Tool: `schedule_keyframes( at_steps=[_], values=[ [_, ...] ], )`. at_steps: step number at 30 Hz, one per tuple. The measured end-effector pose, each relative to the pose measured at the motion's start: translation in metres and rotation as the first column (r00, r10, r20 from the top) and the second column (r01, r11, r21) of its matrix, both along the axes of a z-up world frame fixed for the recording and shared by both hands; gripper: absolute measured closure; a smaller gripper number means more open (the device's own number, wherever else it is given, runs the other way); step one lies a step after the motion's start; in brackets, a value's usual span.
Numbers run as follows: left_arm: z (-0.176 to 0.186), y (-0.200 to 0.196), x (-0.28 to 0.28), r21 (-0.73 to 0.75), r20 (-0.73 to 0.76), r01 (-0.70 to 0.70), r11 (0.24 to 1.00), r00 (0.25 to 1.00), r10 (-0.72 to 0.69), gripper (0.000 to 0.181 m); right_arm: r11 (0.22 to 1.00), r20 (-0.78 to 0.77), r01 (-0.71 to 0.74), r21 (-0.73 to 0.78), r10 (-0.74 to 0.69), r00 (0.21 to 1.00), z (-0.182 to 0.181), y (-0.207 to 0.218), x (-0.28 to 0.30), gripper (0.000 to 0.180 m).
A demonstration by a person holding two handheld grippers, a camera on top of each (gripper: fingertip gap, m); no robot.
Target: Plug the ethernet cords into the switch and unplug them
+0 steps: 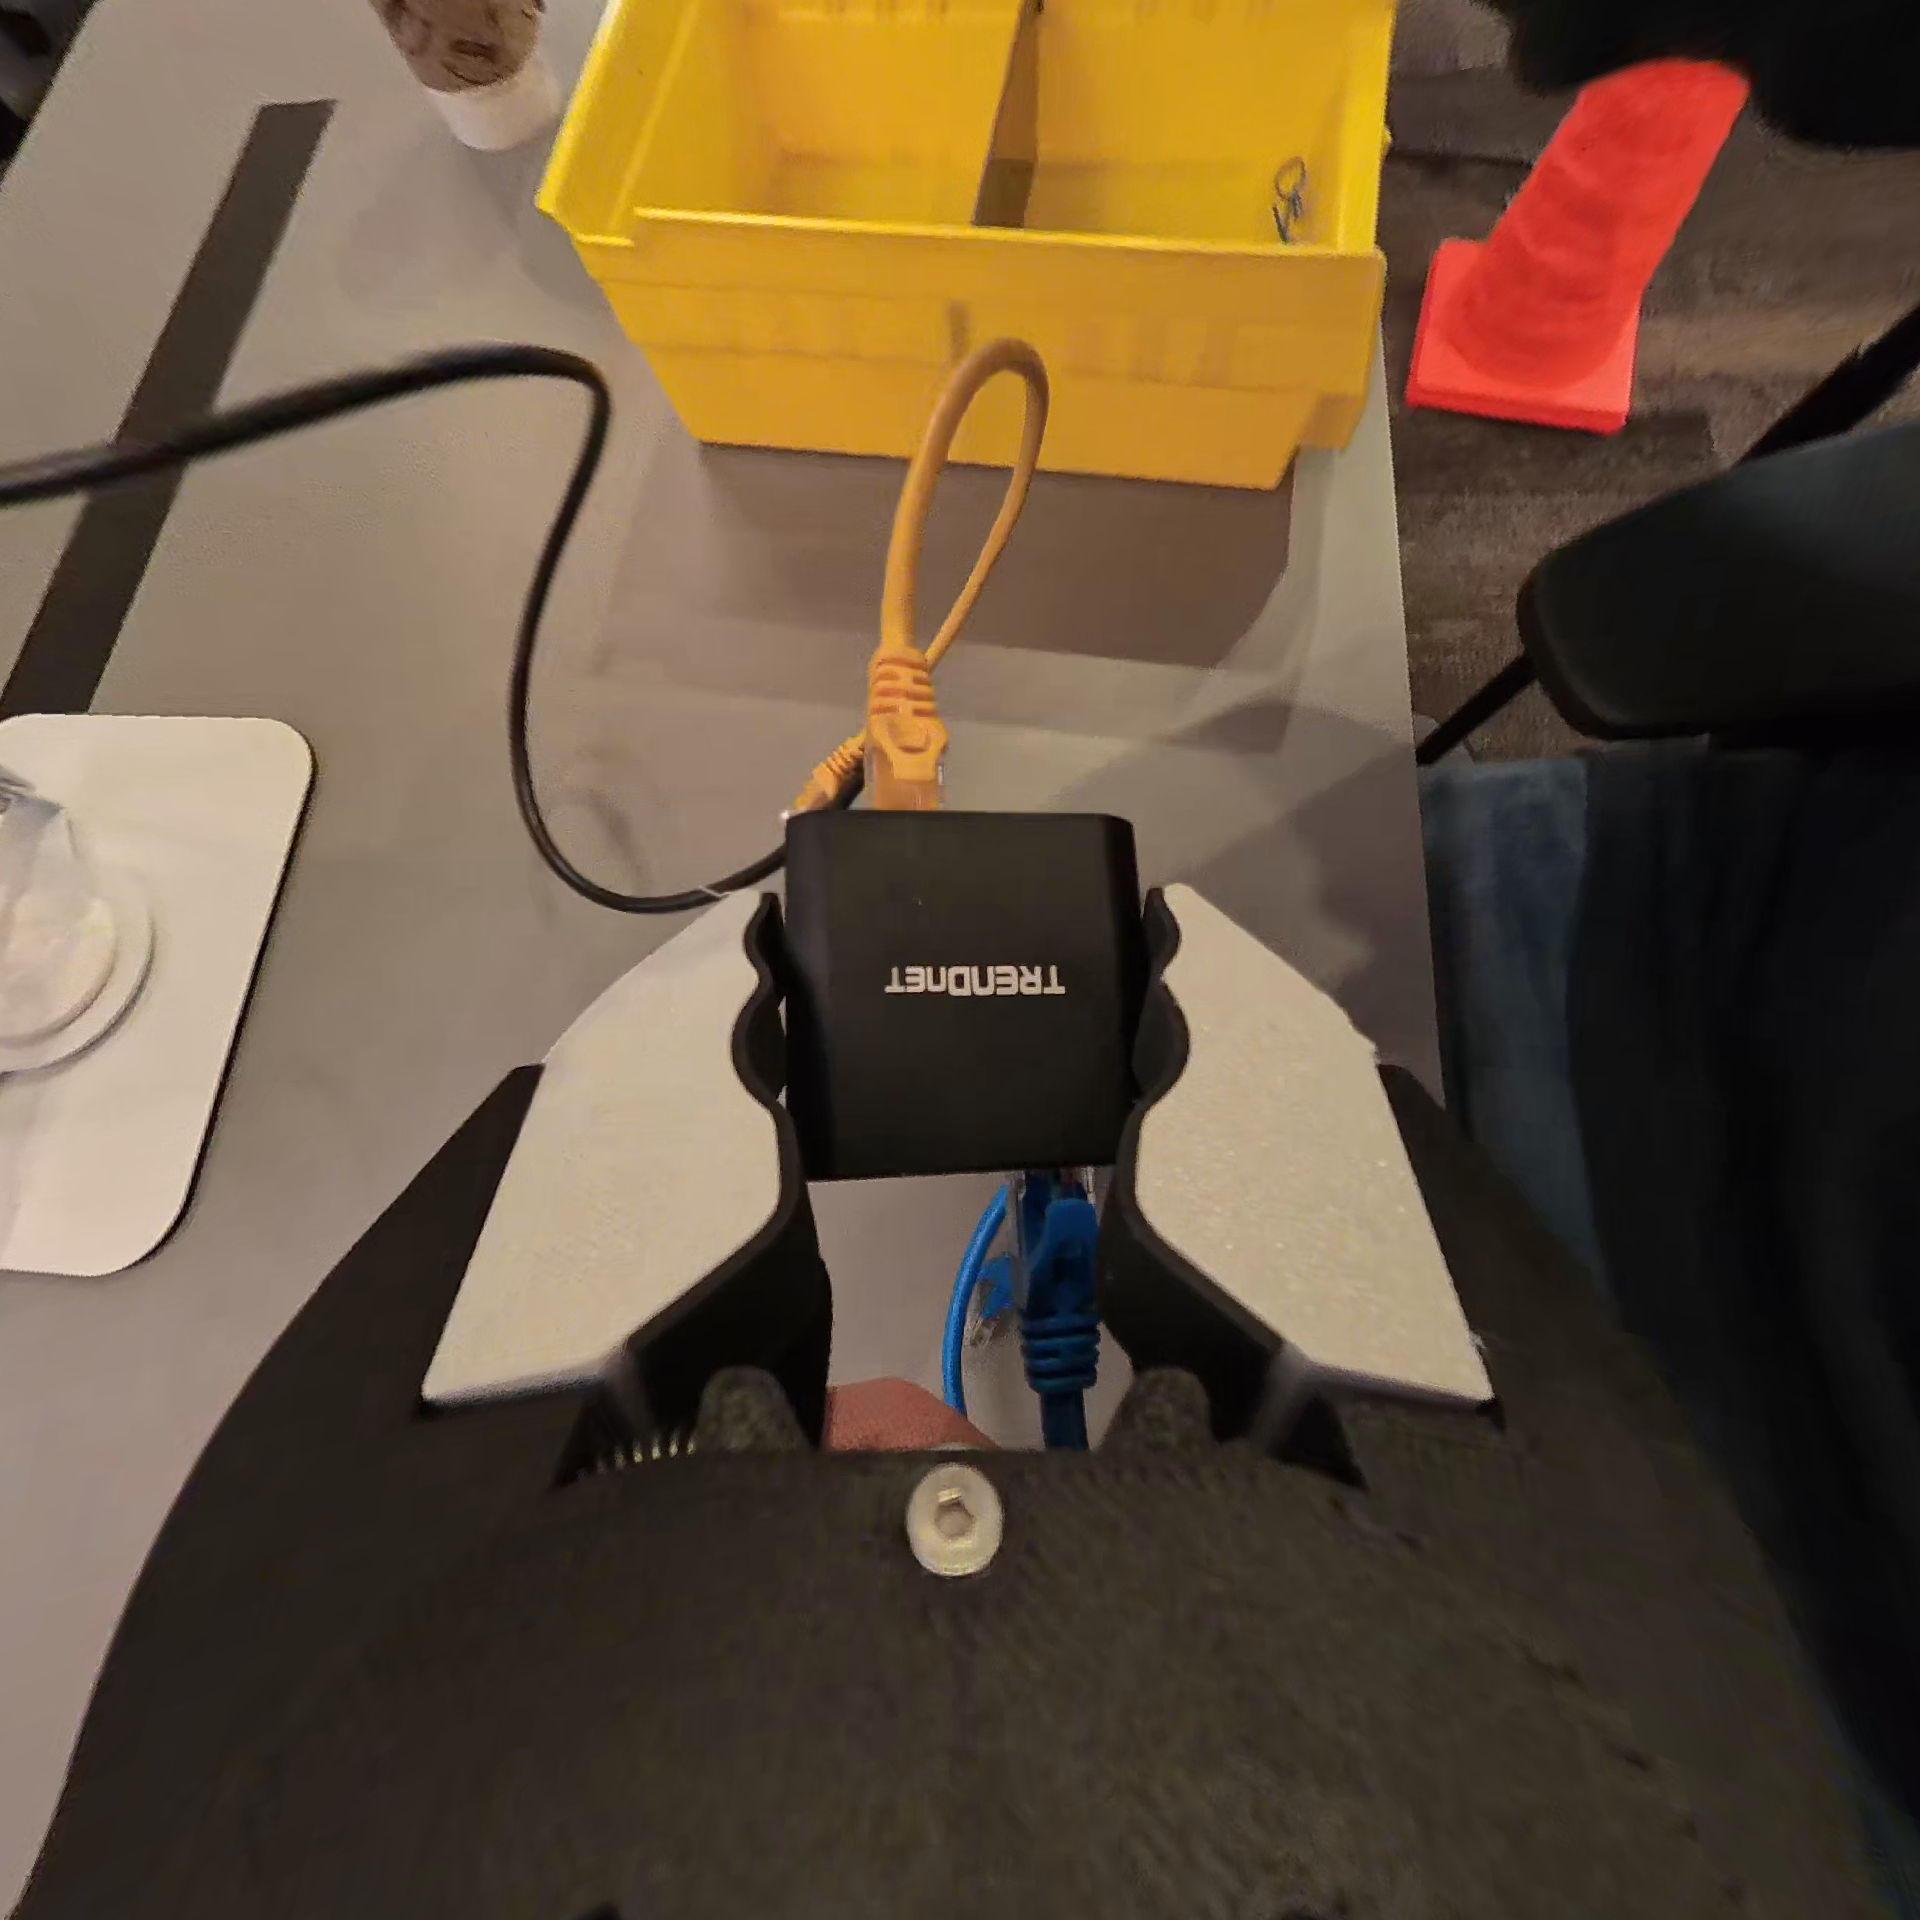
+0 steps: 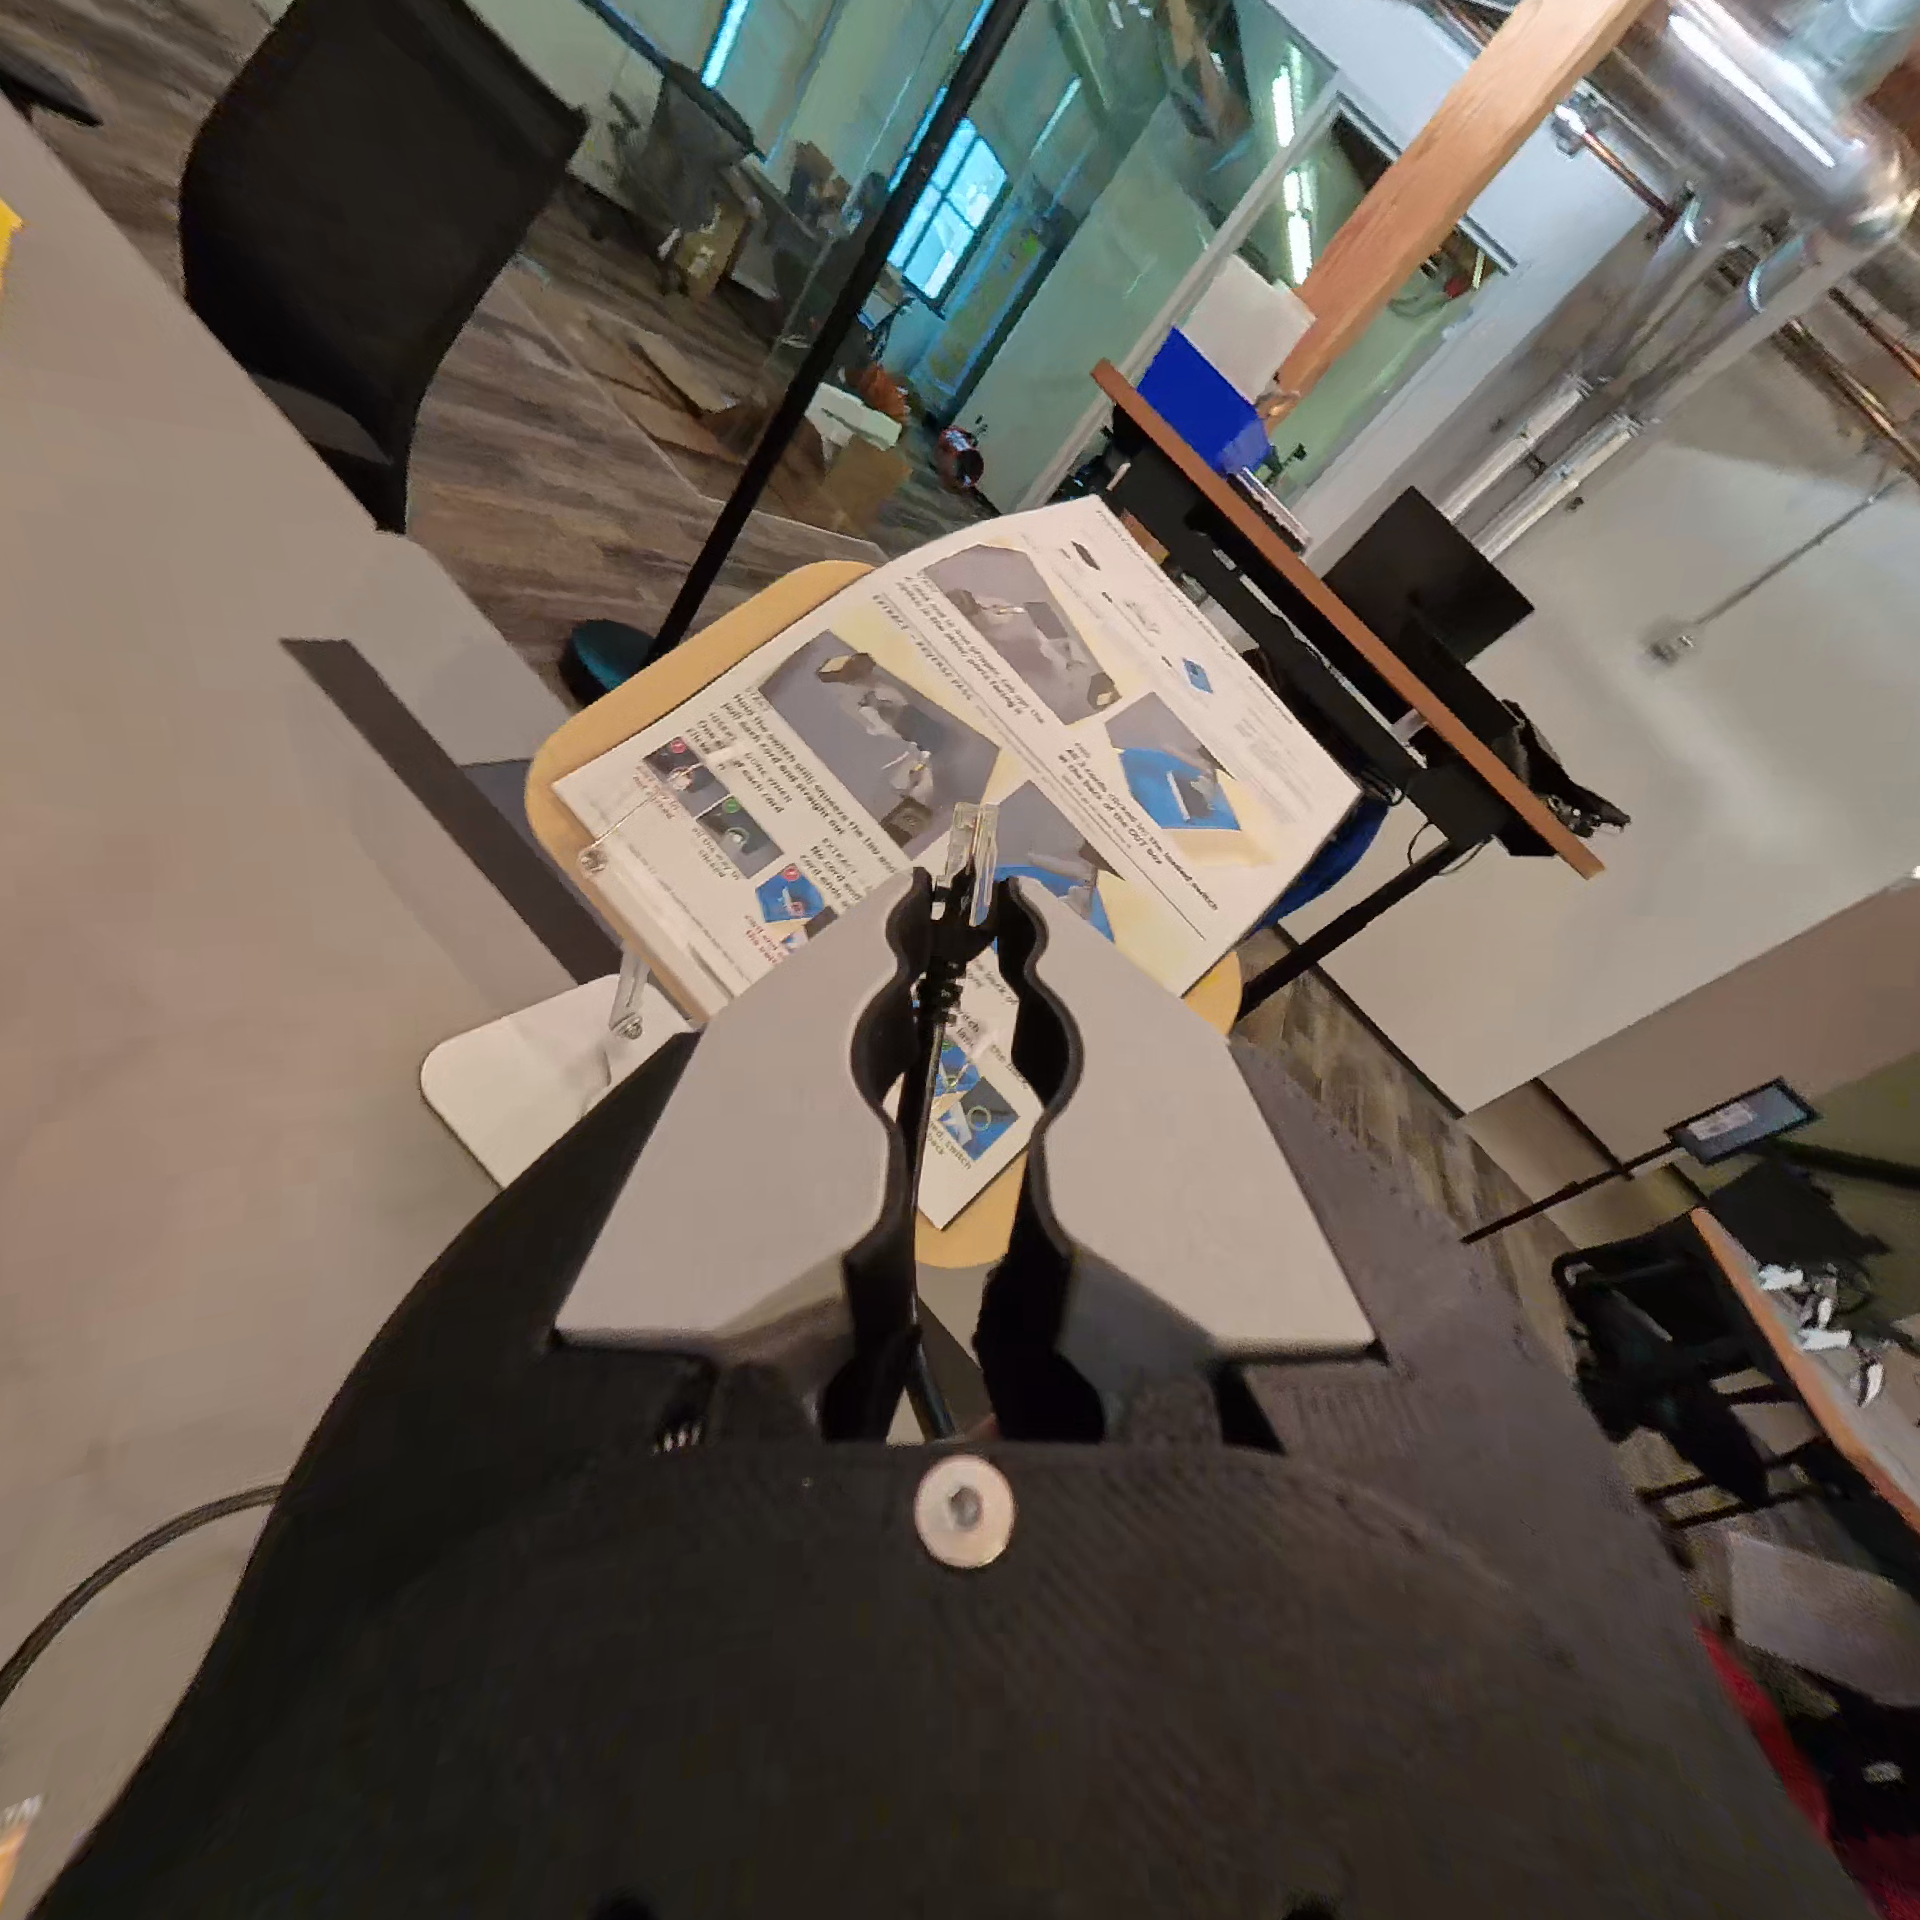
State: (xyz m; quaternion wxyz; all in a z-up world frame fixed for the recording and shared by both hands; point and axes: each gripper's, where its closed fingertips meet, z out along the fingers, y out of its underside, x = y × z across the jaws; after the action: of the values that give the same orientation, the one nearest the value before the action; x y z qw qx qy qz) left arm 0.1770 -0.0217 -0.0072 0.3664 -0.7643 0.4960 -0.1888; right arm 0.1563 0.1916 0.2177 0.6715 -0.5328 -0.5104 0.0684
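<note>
My left gripper point(image 1: 961, 920) is shut on a small black switch point(image 1: 956, 992) and holds it over the grey table point(image 1: 416, 644). A short orange ethernet cord point(image 1: 961, 509) loops up from the switch's far side, one plug seated, the other end beside it. A blue ethernet cord point(image 1: 1055, 1299) is plugged in at the near side, between my fingers. A black cable point(image 1: 540, 582) runs from the switch off to the left. My right gripper point(image 2: 961, 894) is shut on a black ethernet cord point(image 2: 930, 1060); its clear plug point(image 2: 968, 847) sticks out past the fingertips, raised away from the switch.
A yellow divided bin point(image 1: 987, 229) stands at the table's far end. A white mat point(image 1: 135, 977) with a clear glass lies left. A red cone point(image 1: 1569, 260) and black chair point(image 1: 1714, 582) are off the right edge. An instruction sheet on a stand point(image 2: 935, 769) faces my right gripper. Some 30 centimetres of space lies between my two pairs of fingers.
</note>
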Motion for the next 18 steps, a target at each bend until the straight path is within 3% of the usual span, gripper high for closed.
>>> schedule_keyframes(
  at_steps=[7,13,18],
  values=[
    [-0.020,-0.017,0.008,-0.020,-0.015,0.099,0.995,0.995,-0.099,0.116,0.989,-0.217,0.063,-0.131,-0.091,0.972,0.023,0.048,0.035,0.169],
    [-0.063,-0.049,0.029,-0.079,-0.191,0.258,0.963,0.944,-0.269,0.116,0.977,-0.326,0.079,-0.199,-0.142,0.935,0.032,0.079,0.053,0.169],
    [-0.073,-0.041,0.008,-0.083,-0.203,0.167,0.983,0.962,-0.180,0.116,0.984,-0.331,0.058,-0.167,-0.111,0.937,0.065,0.075,0.085,0.169]
  ],
)
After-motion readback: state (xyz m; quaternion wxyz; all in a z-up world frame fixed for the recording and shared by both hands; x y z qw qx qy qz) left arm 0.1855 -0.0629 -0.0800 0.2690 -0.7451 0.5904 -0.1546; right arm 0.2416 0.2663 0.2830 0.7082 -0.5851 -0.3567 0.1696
